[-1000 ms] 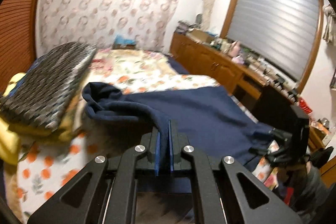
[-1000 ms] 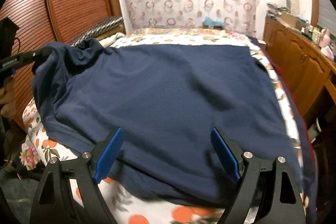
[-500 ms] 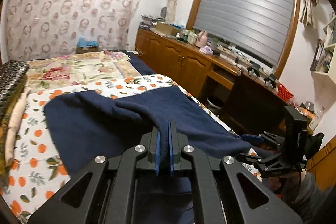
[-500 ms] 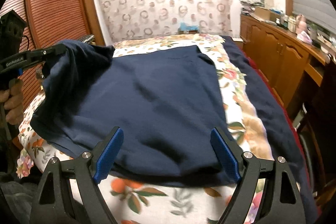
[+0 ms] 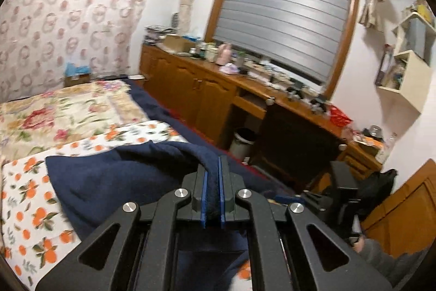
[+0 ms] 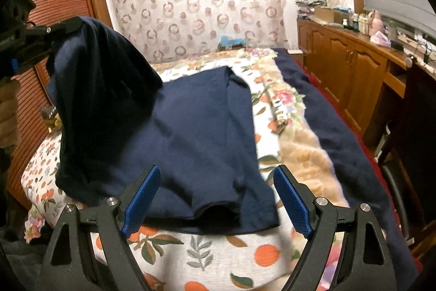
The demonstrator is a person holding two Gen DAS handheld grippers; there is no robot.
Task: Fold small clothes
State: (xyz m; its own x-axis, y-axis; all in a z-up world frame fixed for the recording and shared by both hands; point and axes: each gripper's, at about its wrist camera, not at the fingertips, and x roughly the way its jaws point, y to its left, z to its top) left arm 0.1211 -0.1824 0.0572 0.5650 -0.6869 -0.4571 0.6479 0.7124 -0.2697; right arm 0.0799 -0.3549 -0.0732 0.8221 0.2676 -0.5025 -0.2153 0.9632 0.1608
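Observation:
A navy blue garment (image 6: 190, 132) lies spread on the bed's orange-print sheet (image 6: 218, 250). My left gripper (image 5: 213, 176) is shut on one edge of the navy garment (image 5: 130, 176) and holds it lifted. In the right wrist view that gripper (image 6: 65, 25) is at upper left with the cloth hanging from it and draping over the flat part. My right gripper (image 6: 215, 198) is open and empty, low over the garment's near hem. It also shows in the left wrist view (image 5: 308, 201) at the lower right.
A floral bedspread (image 5: 68, 111) and a dark blue blanket (image 6: 340, 127) cover the far and right side of the bed. A wooden cabinet (image 5: 207, 89) with clutter runs along the right wall. A slatted wooden wardrobe (image 6: 60, 4) stands left. A bin (image 5: 242, 142) sits by the desk.
My left gripper has lifted the garment's edge and carried it rightward over the flat part. The right gripper has stayed open near the hem.

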